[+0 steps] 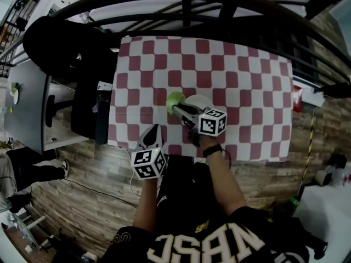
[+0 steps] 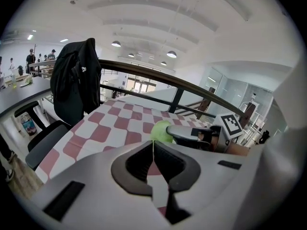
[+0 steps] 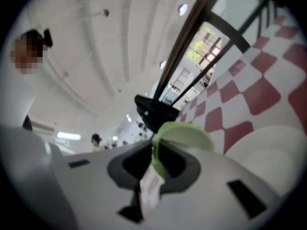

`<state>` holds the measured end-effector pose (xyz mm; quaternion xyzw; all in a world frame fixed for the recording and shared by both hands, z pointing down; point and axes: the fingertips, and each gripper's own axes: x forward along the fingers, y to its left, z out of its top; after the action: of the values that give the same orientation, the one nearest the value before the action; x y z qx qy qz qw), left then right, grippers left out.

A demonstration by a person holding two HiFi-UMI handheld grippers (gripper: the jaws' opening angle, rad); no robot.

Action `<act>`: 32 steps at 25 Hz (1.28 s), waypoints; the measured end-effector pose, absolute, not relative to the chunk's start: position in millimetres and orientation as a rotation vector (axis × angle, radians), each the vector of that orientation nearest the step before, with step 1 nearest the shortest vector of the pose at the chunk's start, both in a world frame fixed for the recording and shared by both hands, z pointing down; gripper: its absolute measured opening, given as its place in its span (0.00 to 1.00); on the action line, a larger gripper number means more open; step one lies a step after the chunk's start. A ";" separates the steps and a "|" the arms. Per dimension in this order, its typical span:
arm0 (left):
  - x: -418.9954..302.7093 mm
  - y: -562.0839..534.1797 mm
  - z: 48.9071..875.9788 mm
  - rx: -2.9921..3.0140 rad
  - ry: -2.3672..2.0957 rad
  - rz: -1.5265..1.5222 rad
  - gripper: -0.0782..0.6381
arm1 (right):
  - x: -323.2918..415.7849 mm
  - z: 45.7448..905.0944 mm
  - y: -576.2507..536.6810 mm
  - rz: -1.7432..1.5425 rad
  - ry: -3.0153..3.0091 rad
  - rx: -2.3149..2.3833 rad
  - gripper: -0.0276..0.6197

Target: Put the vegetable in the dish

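On the checked cloth (image 1: 247, 75), near its front edge, sits a white dish (image 1: 204, 101). At the dish's left side the right gripper (image 1: 176, 110) has its jaws clamped on a pale green vegetable (image 1: 175, 98). Its own view is blurred, but it shows a leaf pinched between the jaws and the rest of the vegetable bulging out past them, with the dish low at the right. The vegetable seems lifted off the cloth, just beside the dish's left rim; whether it overlaps the rim is hard to tell. Down at the cloth's front edge, left of the right gripper, the left gripper (image 1: 155, 129) has its jaws pressed together with nothing between them.
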<state>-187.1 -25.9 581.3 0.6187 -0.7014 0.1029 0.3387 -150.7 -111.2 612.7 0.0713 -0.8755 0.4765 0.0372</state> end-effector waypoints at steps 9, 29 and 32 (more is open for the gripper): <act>-177.6 -4.9 602.1 1.606 -1.783 0.350 0.15 | -86.6 632.3 -137.4 2.176 -2.758 0.532 0.13; -132.3 -6.4 616.0 1.702 -1.673 0.376 0.15 | 5.3 638.1 -105.1 2.011 -2.726 0.732 0.14; -125.5 -9.4 617.0 1.725 -1.659 0.384 0.15 | 12.1 639.9 -102.6 1.977 -2.710 0.760 0.14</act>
<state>-125.5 -9.4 617.0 0.6664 -0.6408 0.1482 0.3512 12.1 -102.6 639.9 0.2184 -0.7791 0.5685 -0.1485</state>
